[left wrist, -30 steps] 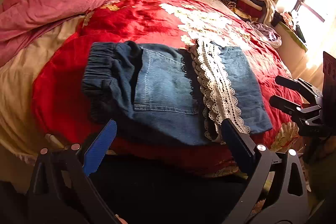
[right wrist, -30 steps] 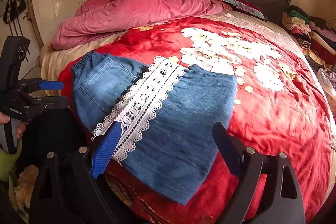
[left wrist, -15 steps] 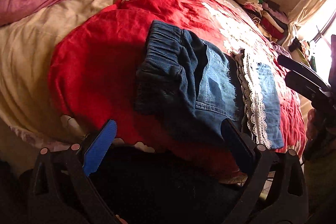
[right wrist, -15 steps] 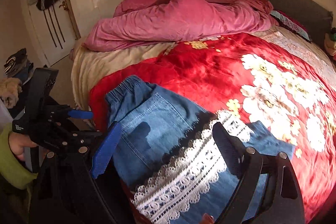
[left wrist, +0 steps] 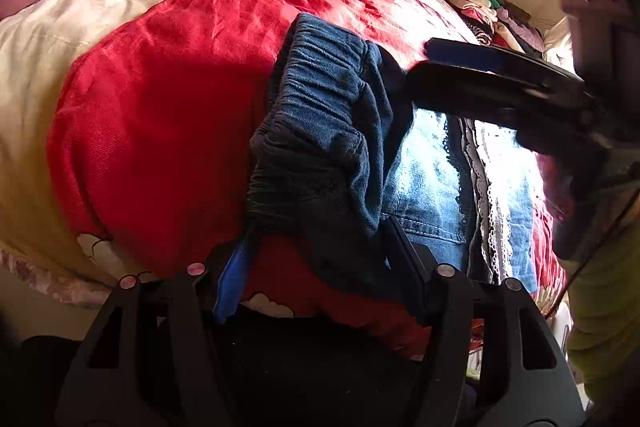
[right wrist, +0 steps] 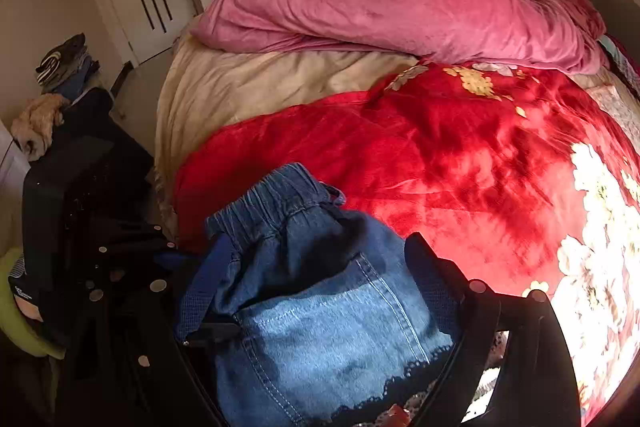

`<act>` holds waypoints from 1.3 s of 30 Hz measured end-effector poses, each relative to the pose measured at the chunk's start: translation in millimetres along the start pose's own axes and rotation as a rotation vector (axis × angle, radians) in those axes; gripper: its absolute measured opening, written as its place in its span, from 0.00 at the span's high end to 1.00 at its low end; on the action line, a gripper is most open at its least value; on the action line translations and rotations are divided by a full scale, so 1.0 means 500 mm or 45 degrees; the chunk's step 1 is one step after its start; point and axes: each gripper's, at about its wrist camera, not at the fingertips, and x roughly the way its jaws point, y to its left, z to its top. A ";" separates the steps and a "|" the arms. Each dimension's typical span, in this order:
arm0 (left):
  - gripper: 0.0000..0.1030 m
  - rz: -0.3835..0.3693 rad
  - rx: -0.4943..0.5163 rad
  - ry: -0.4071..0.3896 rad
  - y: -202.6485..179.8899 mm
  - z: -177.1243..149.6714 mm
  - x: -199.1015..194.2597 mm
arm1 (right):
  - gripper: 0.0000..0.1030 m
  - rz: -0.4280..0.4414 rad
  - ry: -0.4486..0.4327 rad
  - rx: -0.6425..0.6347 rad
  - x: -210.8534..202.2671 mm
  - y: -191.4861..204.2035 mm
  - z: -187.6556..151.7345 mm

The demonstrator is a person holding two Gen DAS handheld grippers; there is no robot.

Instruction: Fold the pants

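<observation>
Both grippers, left (left wrist: 320,259) and right (right wrist: 320,287), sit with fingers spread around the jeans' (right wrist: 320,315) waistband (gripping nothing) on the red blanket (right wrist: 420,163).

A: Harsh sunlight from the right blows out the folded blue denim pants (left wrist: 432,163) and the red floral bedspread (right wrist: 600,227).

B: Left sides dim; fisheye edges bend, corners black.

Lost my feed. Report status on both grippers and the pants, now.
Left gripper open, fingers astride the waistband edge. Right gripper open over the pants, not clamped. Pants folded on the red blanket. Nothing in the way.
</observation>
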 end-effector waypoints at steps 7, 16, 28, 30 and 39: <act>0.47 -0.009 -0.004 0.007 0.004 -0.003 0.005 | 0.16 0.024 0.105 -0.041 0.081 0.010 0.030; 0.35 -0.045 0.000 0.008 -0.002 -0.003 0.001 | 0.62 0.272 0.045 0.123 0.074 -0.032 0.009; 0.34 -0.285 0.082 0.027 -0.110 0.020 0.004 | 0.68 0.298 -0.267 0.212 -0.158 -0.079 -0.083; 0.34 -0.318 0.100 0.038 -0.132 0.020 0.007 | 0.68 0.276 -0.289 0.234 -0.186 -0.087 -0.105; 0.34 -0.430 0.200 0.036 -0.246 -0.002 0.007 | 0.65 0.171 -0.391 0.383 -0.267 -0.135 -0.197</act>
